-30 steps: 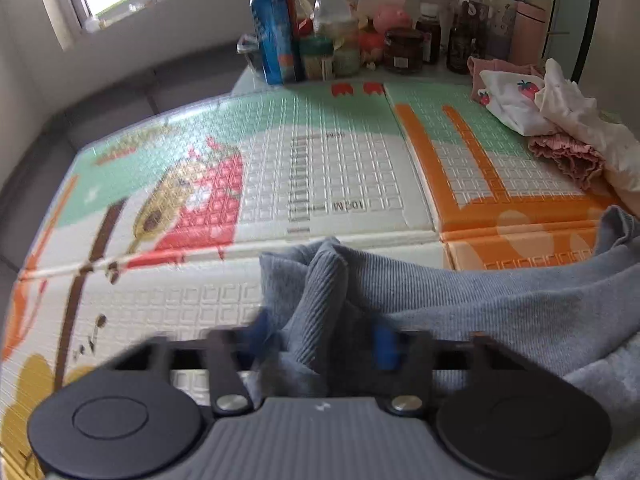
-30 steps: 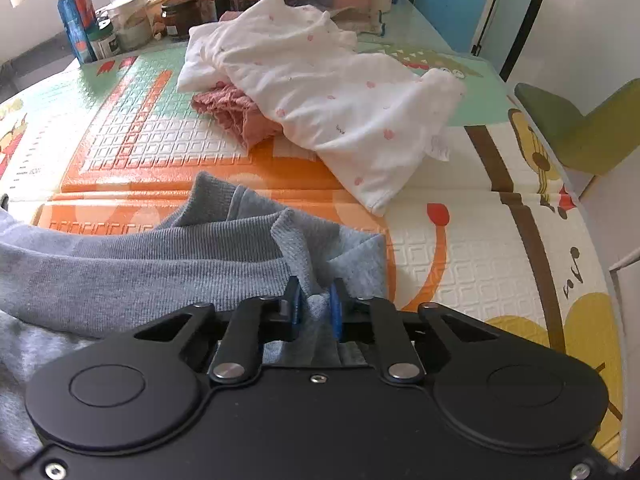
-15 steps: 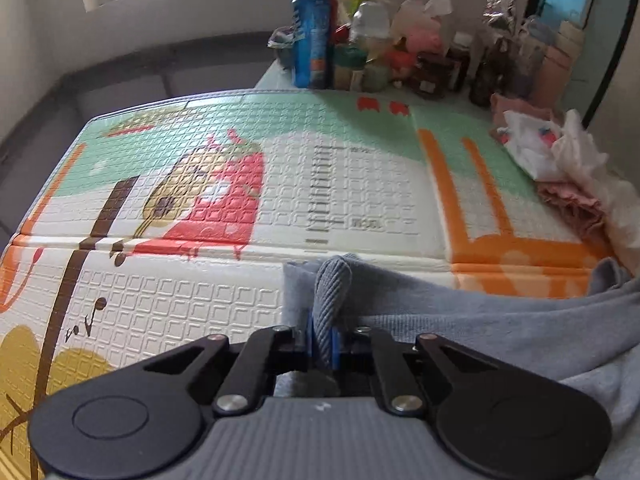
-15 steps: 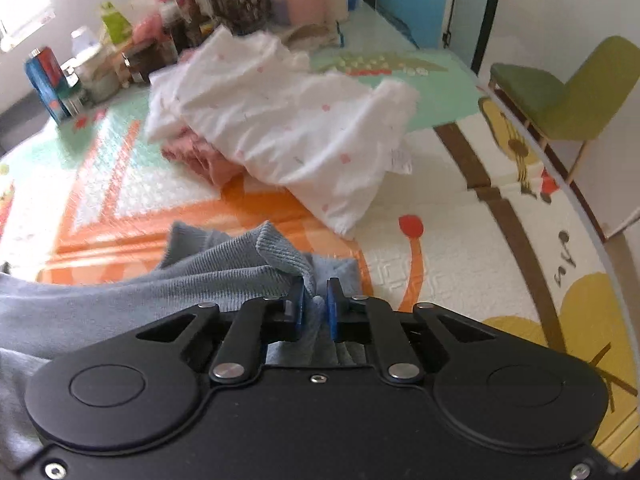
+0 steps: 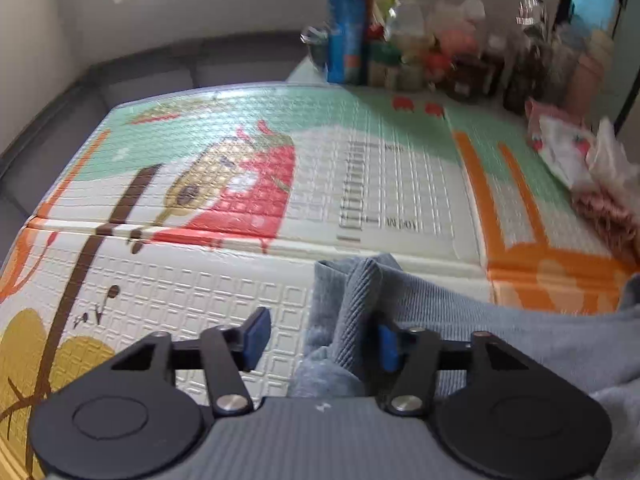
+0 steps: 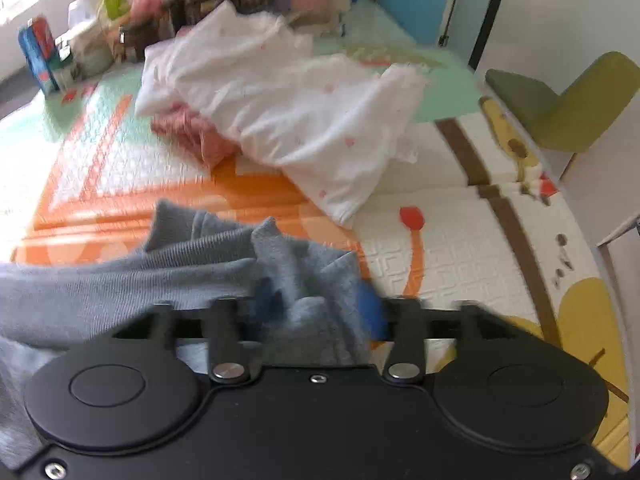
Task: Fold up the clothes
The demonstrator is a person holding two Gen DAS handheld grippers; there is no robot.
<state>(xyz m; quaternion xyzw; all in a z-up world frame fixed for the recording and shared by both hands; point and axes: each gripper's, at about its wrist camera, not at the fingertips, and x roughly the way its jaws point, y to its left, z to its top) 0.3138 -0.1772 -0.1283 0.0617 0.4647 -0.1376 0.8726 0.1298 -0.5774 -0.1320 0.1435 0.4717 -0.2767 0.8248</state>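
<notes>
Left wrist view: the left gripper (image 5: 322, 340) is seen with its blue-padded fingers spread wide over a colourful play mat (image 5: 224, 208). A ribbed fold of a grey garment (image 5: 440, 312) lies on the mat between them, touching the right pad only. Bottles and cans (image 5: 400, 56) are crowded at the mat's far edge.

From the right wrist view, the right gripper (image 6: 316, 312) is likewise shown spread apart, with bunched grey cloth lying loose between its blurred fingers. A white garment with small pink prints (image 6: 288, 100) is heaped further back, over pink cloth (image 6: 192, 136). A green chair (image 6: 560, 104) is seen beside the mat.
</notes>
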